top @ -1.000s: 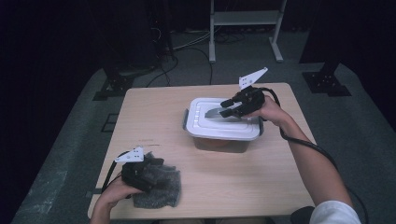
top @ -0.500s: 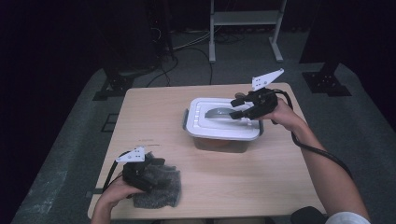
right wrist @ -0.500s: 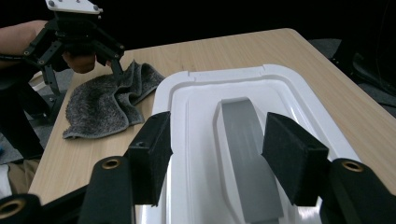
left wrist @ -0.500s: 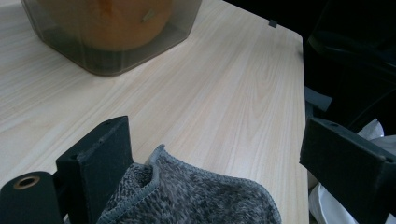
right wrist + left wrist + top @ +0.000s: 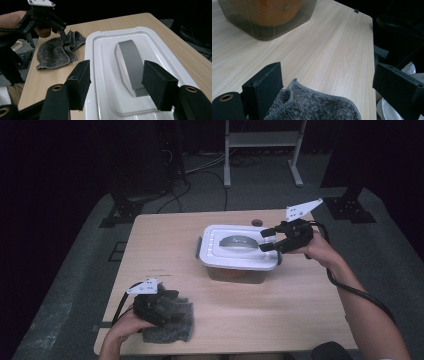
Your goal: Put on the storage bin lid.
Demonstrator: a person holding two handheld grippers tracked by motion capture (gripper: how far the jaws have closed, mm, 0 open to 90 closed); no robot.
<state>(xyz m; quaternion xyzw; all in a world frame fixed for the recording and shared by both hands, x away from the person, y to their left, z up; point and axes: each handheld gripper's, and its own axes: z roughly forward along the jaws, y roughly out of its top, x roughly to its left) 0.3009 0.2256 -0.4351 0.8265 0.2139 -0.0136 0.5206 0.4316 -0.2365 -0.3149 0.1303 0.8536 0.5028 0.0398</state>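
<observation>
Right hand-held gripper (image 5: 268, 240) raised, jaws just opening, empty; left hand-held gripper (image 5: 167, 296) low, jaws spread.

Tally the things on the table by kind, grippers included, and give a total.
Lidded containers: 1, the container with white lid
Grey cloths: 1, the cloth
Handheld grippers: 2, the left gripper over the cloth, the right gripper open at the lid
Total: 4

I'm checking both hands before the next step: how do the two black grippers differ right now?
The left gripper rests low on the grey woolly cloth at the wooden table's near edge; the right gripper hangs over the white plastic lid of the box. The right one's jaws have just been opening, nothing between them. Both stand open.
</observation>
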